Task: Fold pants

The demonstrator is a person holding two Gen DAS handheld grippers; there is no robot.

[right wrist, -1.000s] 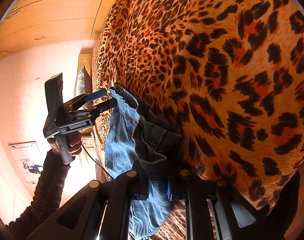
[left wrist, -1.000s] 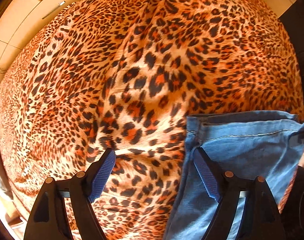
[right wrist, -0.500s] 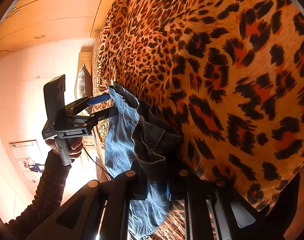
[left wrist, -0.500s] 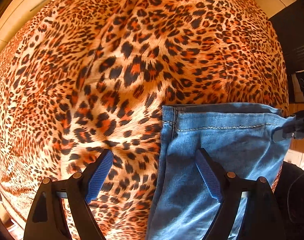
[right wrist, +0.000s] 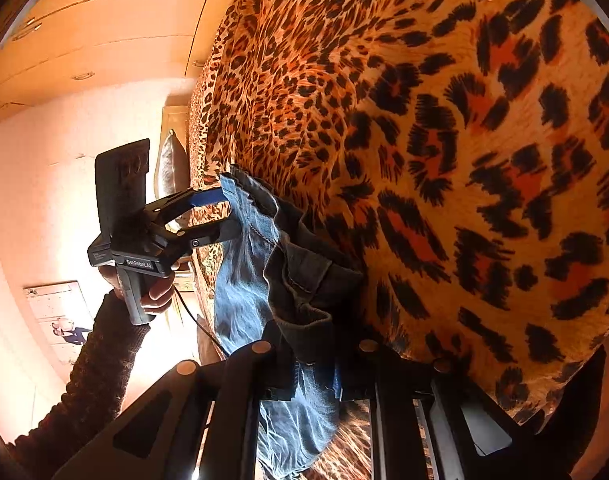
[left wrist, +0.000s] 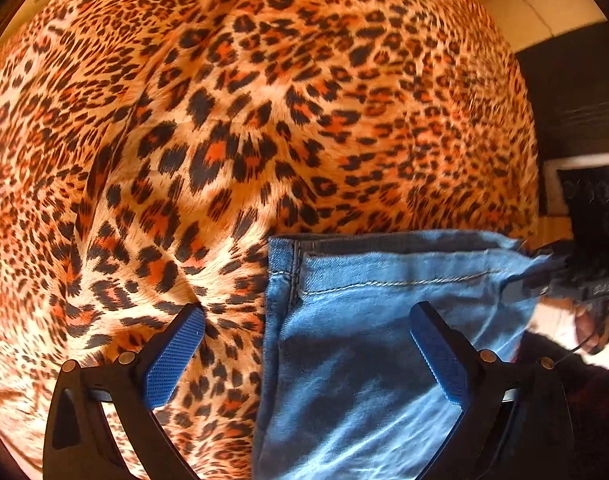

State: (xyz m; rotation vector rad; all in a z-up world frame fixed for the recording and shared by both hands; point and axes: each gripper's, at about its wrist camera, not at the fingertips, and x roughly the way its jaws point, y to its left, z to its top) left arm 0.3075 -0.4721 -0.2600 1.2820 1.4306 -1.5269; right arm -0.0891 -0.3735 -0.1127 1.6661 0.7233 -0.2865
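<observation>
Blue denim pants hang over the leopard-print bed cover. My left gripper is open, its blue pads astride the pants' left hem corner, one jaw over the cover, one over the denim. In the right wrist view the left gripper stands open around the far hem edge of the pants. My right gripper is shut on the near corner of the pants' hem and holds it up; it also shows in the left wrist view.
The bed cover fills most of both views. Wooden cupboards and a pink wall lie beyond the bed. A pillow leans at the headboard. A dark cabinet stands at the right.
My left gripper has moved in toward the pants' free hem corner; the denim now lies between its open jaws. The right gripper keeps its hold and has barely moved.
</observation>
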